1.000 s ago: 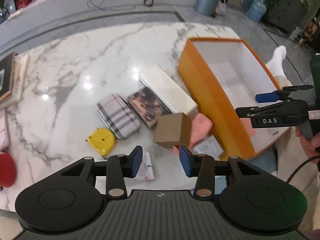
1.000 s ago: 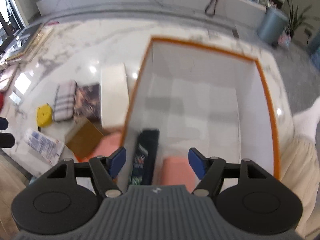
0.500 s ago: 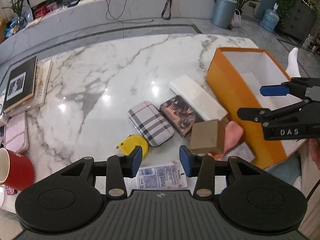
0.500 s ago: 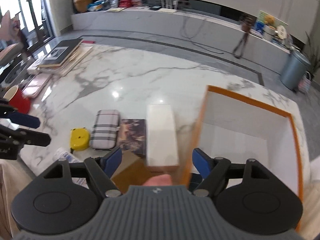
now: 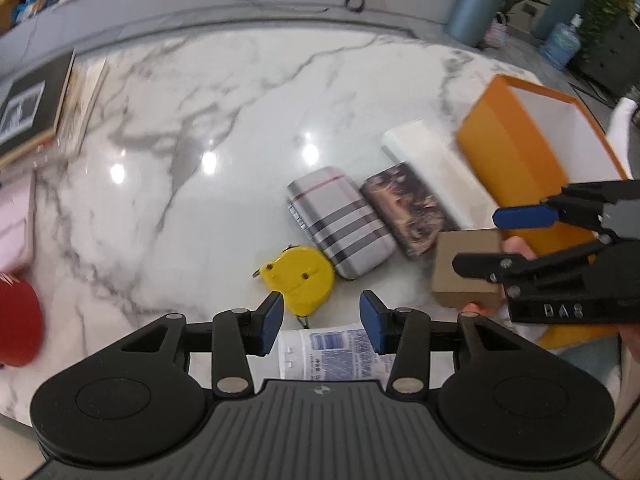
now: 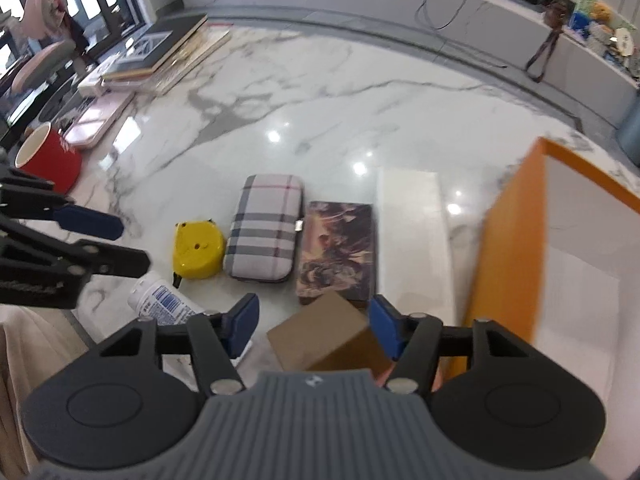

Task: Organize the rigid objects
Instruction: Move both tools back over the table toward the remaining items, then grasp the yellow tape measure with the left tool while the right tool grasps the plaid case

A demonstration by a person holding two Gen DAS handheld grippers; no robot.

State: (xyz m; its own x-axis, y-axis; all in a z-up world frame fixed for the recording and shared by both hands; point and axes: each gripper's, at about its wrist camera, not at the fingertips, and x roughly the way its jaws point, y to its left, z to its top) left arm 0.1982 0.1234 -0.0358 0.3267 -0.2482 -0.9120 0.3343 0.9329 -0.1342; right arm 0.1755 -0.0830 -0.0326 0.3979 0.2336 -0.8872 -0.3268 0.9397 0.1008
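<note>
An orange box (image 5: pixel 516 160) with a white inside stands at the right of the marble table (image 5: pixel 240 120); it also shows in the right wrist view (image 6: pixel 512 240). Beside it lie a white box (image 6: pixel 412 232), a dark printed box (image 6: pixel 340 248), a plaid case (image 6: pixel 264 228) and a yellow tape measure (image 6: pixel 198 250). A brown cardboard box (image 6: pixel 324 336) rests on something pink. My right gripper (image 6: pixel 314 320) is open just above it. My left gripper (image 5: pixel 321 322) is open and empty over a white printed packet (image 5: pixel 340 354), near the tape measure (image 5: pixel 298 280).
A red mug (image 6: pixel 50 158) stands at the table's left edge. Books (image 6: pixel 160 48) and a pink flat object (image 6: pixel 100 120) lie at the far left. A grey bin (image 5: pixel 474 12) and a plant stand on the floor beyond.
My right gripper has left the orange box and swung left, over the brown box. My left gripper has shifted left toward the yellow tape measure.
</note>
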